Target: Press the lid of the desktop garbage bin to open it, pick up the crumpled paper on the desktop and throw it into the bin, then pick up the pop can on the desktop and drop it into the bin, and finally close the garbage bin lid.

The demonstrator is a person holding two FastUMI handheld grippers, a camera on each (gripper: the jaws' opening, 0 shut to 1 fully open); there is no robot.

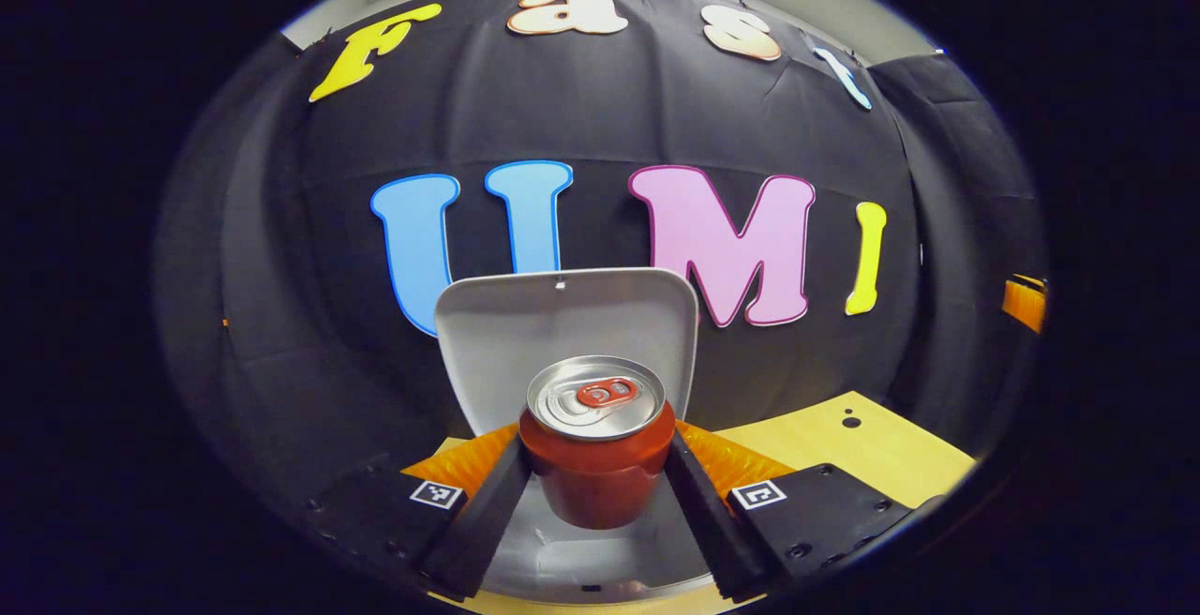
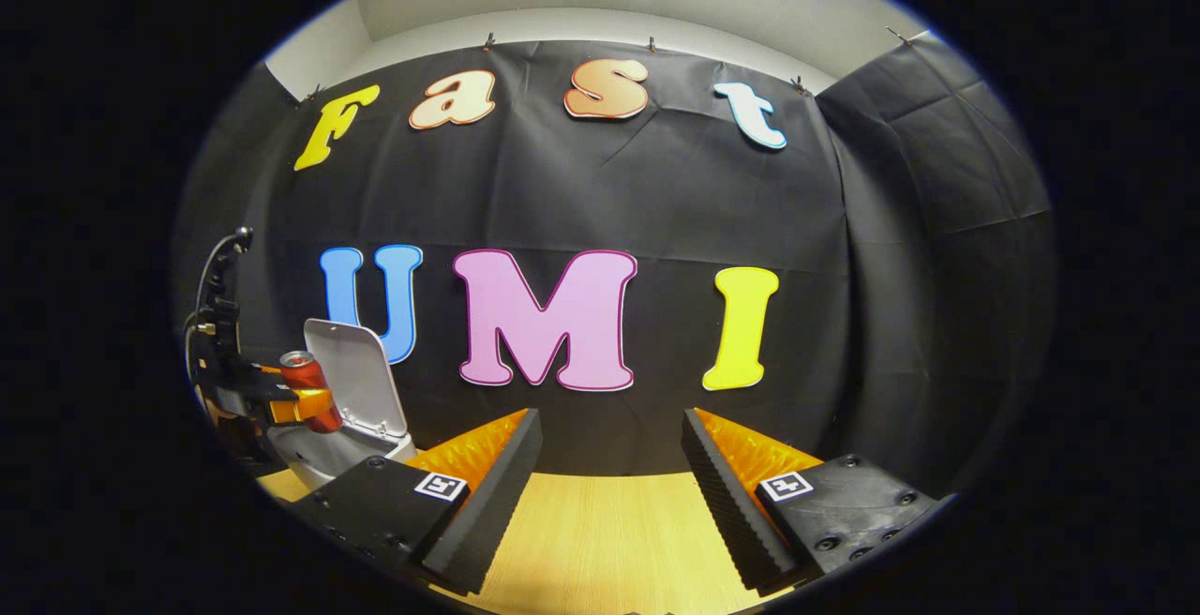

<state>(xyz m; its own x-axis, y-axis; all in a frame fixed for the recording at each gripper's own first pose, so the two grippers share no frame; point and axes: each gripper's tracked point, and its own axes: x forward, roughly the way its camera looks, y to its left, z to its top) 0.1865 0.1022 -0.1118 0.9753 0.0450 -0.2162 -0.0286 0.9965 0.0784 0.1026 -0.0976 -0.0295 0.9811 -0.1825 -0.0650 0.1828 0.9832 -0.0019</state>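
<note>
1. Left tongs (image 1: pixel 597 493): both fingers press on the sides of the pop can (image 1: pixel 597 451), one on each flank. The can stands upright, top and pull tab facing the camera.
2. Can position: held in the air directly above the open mouth of the garbage bin (image 1: pixel 581 568). Its bottom edge hangs over the grey interior; whether it clears the rim or has dipped below it cannot be told.
3. Bin lid (image 1: pixel 562 334): raised upright behind the can, inner face toward the left gripper view. The can covers its lower middle.
4. Bin body in the left gripper view: cut off at the bottom edge and partly masked by the fingers; only a slice of the interior is visible, and its contents cannot be made out.
5. Tabletop (image 1: pixel 844 451): a pale wooden patch visible to the right of the bin.
6. Right tongs (image 2: pixel 609 493): open, wide gap between the fingers, nothing between them, bare tabletop (image 2: pixel 600 531) below.
7. Right gripper view adds the side aspect: left tongs (image 2: pixel 300 404) far off at the left edge, clamping the pop can (image 2: pixel 309 390) in front of the raised lid (image 2: pixel 356 371), above the bin (image 2: pixel 319 456).
8. The bin's lower part there is hidden behind the right tongs' own finger, and the hand holding the left tongs is too dark to make out.
</note>
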